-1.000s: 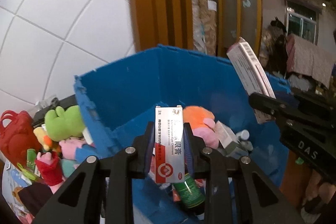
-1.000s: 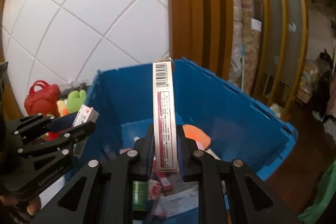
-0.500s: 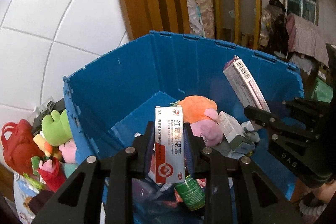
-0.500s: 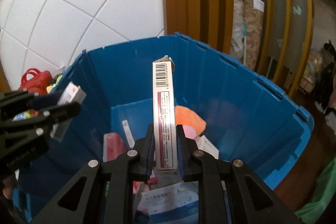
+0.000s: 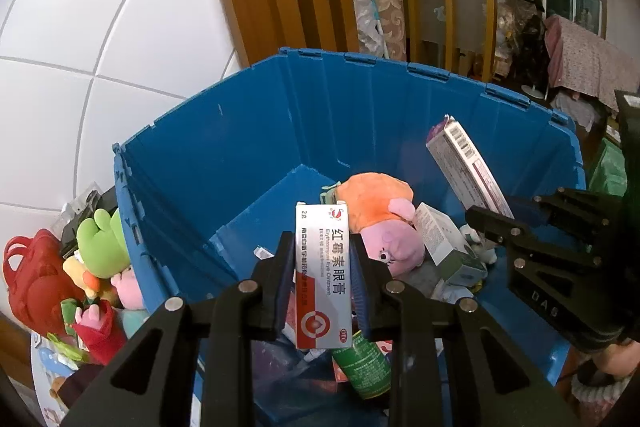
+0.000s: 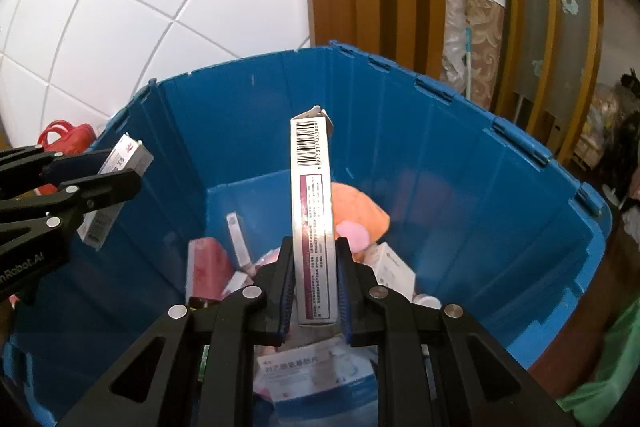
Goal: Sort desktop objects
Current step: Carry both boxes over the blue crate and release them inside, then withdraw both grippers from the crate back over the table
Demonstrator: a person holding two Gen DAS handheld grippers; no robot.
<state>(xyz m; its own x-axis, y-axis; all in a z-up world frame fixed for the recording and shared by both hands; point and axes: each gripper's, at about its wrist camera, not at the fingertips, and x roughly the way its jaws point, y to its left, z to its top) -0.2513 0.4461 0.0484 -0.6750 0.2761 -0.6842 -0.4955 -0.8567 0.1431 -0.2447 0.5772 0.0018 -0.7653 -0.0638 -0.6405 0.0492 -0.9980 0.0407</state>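
My left gripper point(image 5: 322, 259) is shut on a white-and-red eye ointment box point(image 5: 323, 275), held upright above the open blue bin point(image 5: 248, 131). My right gripper point(image 6: 314, 259) is shut on a long narrow silver box with a barcode point(image 6: 312, 211), also upright over the same bin point(image 6: 460, 163). Each gripper shows in the other's view: the right one point(image 5: 486, 223) with its long box point(image 5: 464, 163) at the right, the left one point(image 6: 120, 179) with its small box point(image 6: 116, 179) at the left. Inside the bin lie an orange-and-pink plush point(image 5: 380, 215), medicine boxes and a green bottle point(image 5: 362, 367).
Left of the bin sits a heap of toys: a green plush point(image 5: 100, 243), a red handbag point(image 5: 32, 279) and a pink plush point(image 5: 126, 287). White tiled wall and wooden panels stand behind. A person's hand point(image 5: 616, 367) holds the right gripper at lower right.
Both grippers have come forward and down over the bin, so more of its inside shows. Each keeps its box.
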